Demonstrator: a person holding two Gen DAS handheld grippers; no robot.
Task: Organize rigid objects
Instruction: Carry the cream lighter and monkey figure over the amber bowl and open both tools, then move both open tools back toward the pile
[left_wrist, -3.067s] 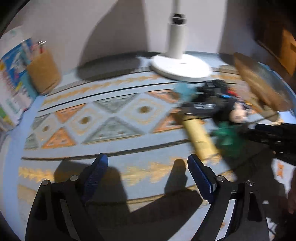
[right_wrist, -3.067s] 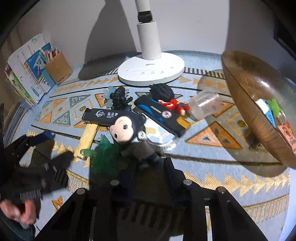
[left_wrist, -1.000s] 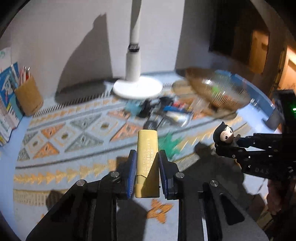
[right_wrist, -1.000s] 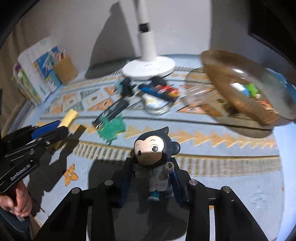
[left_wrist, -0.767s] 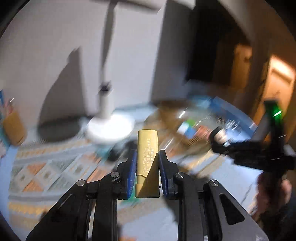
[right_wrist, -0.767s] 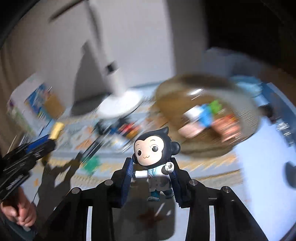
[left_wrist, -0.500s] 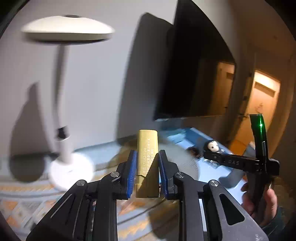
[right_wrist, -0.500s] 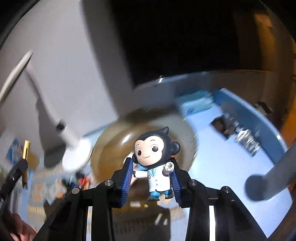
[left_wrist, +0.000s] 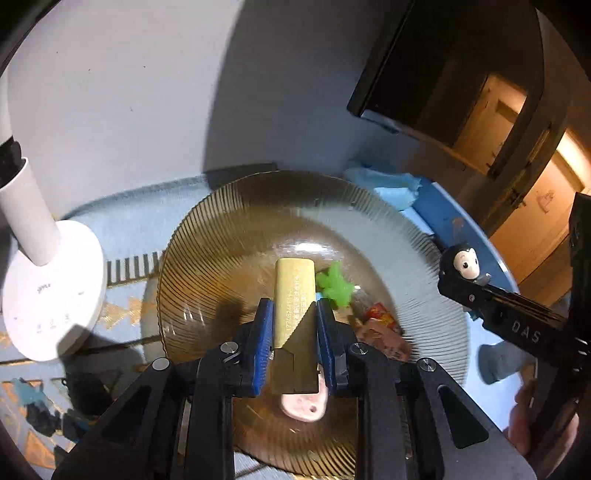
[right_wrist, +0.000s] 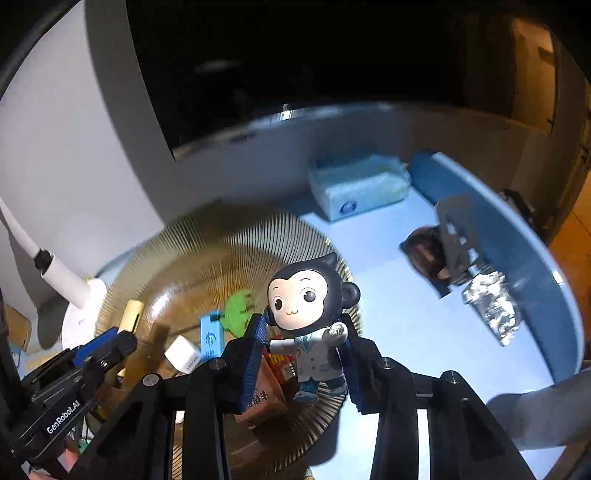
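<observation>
Two claws hover over the ribbed bowl (left_wrist: 207, 266): left claw (left_wrist: 294, 328) clamps the yellow block (left_wrist: 294, 295), right claw (right_wrist: 303, 354) the monkey figurine (right_wrist: 306, 306).

The pink item (left_wrist: 303, 406) in the bowl (left_wrist: 207, 258) is largely covered by the yellow bar (left_wrist: 294, 295) and the left gripper (left_wrist: 294, 343); its kind cannot be told. The red packet (left_wrist: 380, 321) is blurred, its print unreadable. The lamp (left_wrist: 48, 295) is cut off at the left edge. In the right wrist view, the figurine (right_wrist: 308, 317) hides part of the brown carton (right_wrist: 264, 398). The dark objects (right_wrist: 458, 251) on the bench (right_wrist: 388, 295) are too smeared to identify.
</observation>
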